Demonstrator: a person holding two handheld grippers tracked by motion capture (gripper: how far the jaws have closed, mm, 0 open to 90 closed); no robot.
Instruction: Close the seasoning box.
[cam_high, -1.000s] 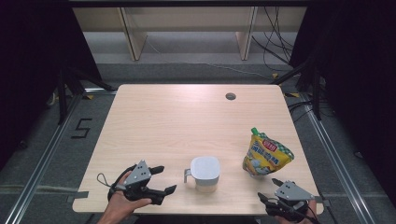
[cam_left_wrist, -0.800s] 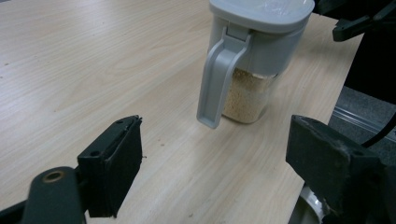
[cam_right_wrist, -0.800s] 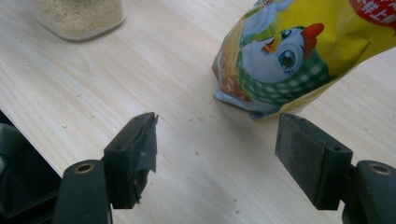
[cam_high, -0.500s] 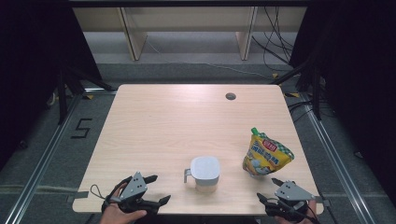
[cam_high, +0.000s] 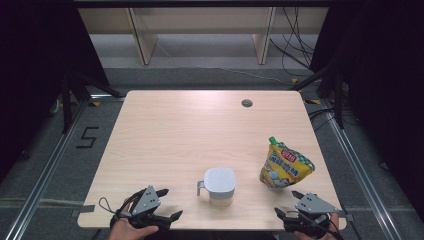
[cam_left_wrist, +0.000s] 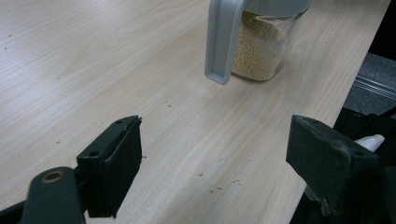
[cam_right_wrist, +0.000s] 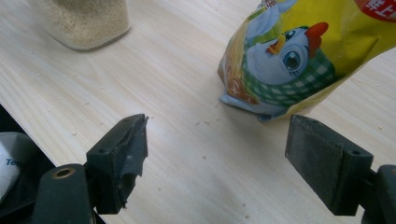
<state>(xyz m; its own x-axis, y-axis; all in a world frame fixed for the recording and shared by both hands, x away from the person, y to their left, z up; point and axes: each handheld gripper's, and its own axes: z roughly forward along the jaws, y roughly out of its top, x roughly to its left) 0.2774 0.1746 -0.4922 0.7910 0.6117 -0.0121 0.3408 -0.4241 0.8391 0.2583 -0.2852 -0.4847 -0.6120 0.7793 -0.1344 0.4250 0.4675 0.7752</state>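
Observation:
A clear jar (cam_high: 219, 184) with a grey lid and side handle stands near the table's front edge; it holds tan granules (cam_left_wrist: 261, 51). To its right a yellow pouch (cam_high: 285, 165) with a cartoon chicken (cam_right_wrist: 299, 51) stands upright. My left gripper (cam_high: 169, 203) is at the front edge, left of the jar, open with only bare wood between its jaws (cam_left_wrist: 215, 168). My right gripper (cam_high: 287, 204) sits just in front of the pouch, open, and its jaws have just been opening with nothing between them (cam_right_wrist: 217, 163). The jar's base (cam_right_wrist: 81, 21) shows at the upper left of the right gripper view.
The wooden table (cam_high: 200, 130) has a cable hole (cam_high: 246, 103) at the back right. Small crumbs lie on the wood near both grippers. Beyond the table are dark curtains, shelf legs and loose cables on the floor.
My left gripper has drawn back a little toward the table's front edge. The right gripper has stayed put and its jaws stand slightly wider. Jar and pouch have not moved.

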